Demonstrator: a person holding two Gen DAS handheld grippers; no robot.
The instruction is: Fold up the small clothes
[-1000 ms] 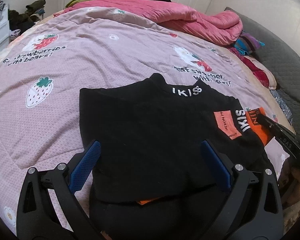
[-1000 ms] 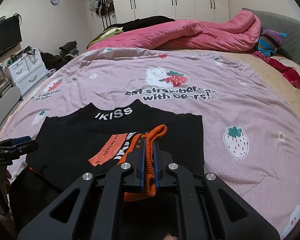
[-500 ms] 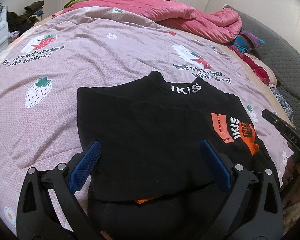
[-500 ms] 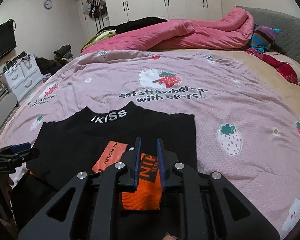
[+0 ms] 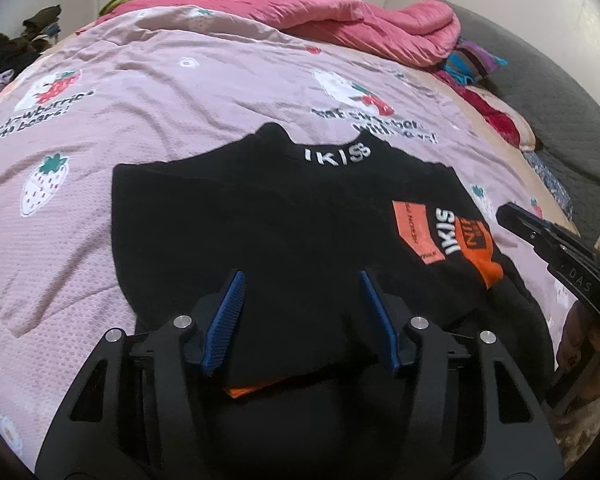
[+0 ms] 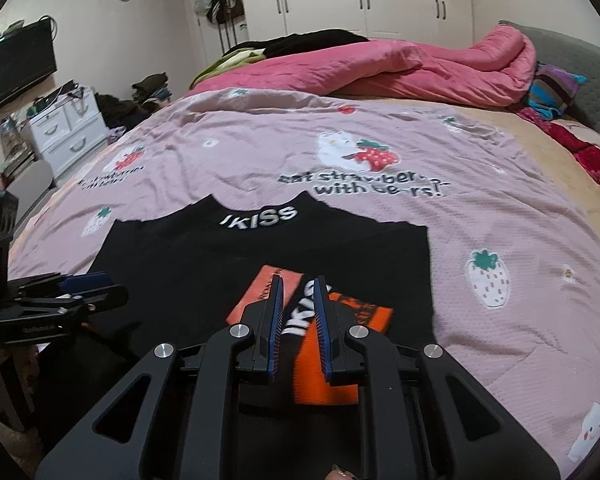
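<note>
The left gripper [image 5: 300, 312] is hovering over the near part of the black top [image 5: 260, 232], its 2 blue-padded jaws closing from a wider stance and now standing about half apart. Black cloth is showing between them, yet the pads are not pressing on it as far as the left wrist view lets me judge; the cloth may only be lying beneath. The right gripper [image 6: 298, 308] is standing with its jaws narrowly parted, and nothing is being pinched between them: the orange cuff [image 6: 328, 372] and the white lettering on the sleeve are lying flat underneath, free of the pads.

The step in hand appears to be the end of the sleeve fold. The right sleeve is lying folded inward across the body, and the right gripper seems to be letting it go. The next move probably calls for the left gripper to take hold of the near hem or the left side, where a strip of orange trim [image 5: 248, 390] is peeking out, and to carry that part over without dragging the folded sleeve askew.

The top is lying on the pink strawberry-print bedspread [image 6: 500, 216], near the bed's front edge, collar pointing away toward the rumpled pink quilt [image 6: 420, 68]. It is black, soft and knit-like, with white letters on the collar [image 5: 336, 156] and an orange patch [image 5: 414, 228] beside the lettered sleeve.
</note>
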